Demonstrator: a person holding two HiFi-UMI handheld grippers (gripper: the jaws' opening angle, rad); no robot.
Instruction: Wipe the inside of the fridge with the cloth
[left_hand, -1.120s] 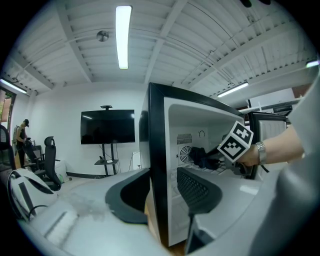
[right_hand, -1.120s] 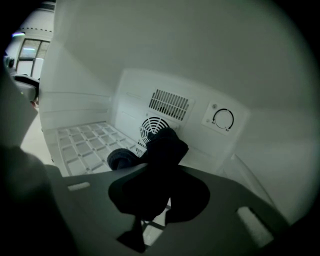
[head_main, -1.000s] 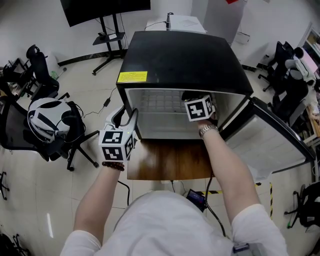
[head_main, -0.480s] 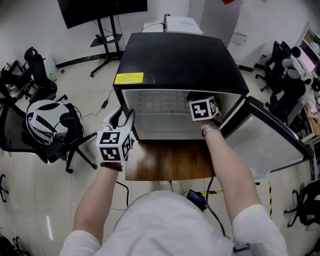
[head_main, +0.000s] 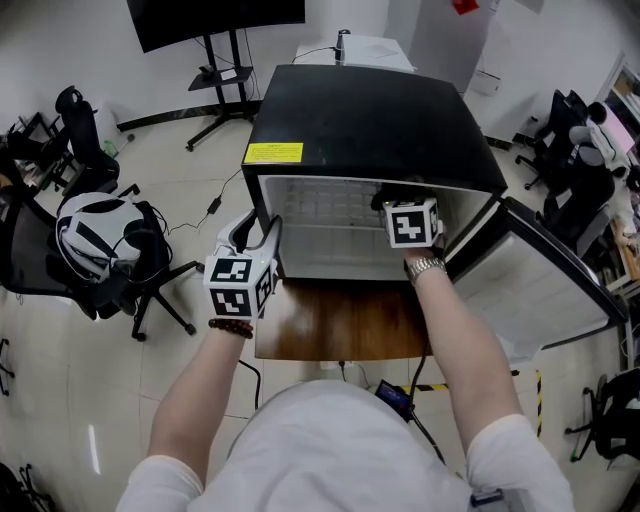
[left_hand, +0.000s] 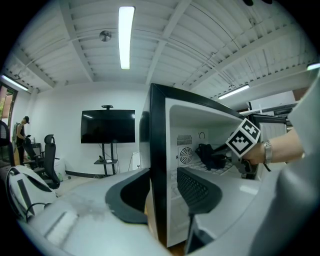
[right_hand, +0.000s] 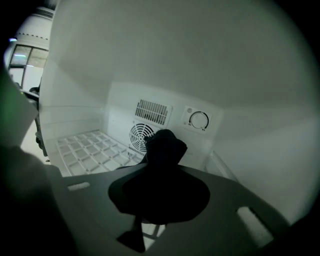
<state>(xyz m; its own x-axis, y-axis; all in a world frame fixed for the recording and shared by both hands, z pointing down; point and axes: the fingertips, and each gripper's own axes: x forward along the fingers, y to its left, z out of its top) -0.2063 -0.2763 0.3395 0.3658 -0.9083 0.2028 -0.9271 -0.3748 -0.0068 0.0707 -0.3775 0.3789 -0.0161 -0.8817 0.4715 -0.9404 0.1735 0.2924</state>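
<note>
**Near.** A wooden table (head_main: 340, 325) carries the black fridge (head_main: 370, 120), whose door (head_main: 540, 285) stands swung open to your right.

**Left side.** Your left gripper (head_main: 256, 236) straddles the front edge of the fridge's left side wall (left_hand: 159, 165). One jaw is outside the fridge and one inside, and the two are clenched on that wall.

**Inside.** Your right gripper (head_main: 390, 203) reaches into the right half of the white compartment. Its jaws are clamped on the dark cloth (right_hand: 164, 147), which stands bunched up from between them. The cloth is inside the fridge, above the white grid shelf (right_hand: 87, 150) and in front of the back wall. Whether it touches any surface cannot be told.

**Behind the cloth.** The back wall bears a round fan grille (right_hand: 139, 137), a slotted vent (right_hand: 154, 111) and a dial (right_hand: 198, 120).

**Top and beyond.** A yellow label (head_main: 272, 153) lies on the fridge top. Farthest off stands a dark screen (head_main: 215, 15) on a stand.
</note>
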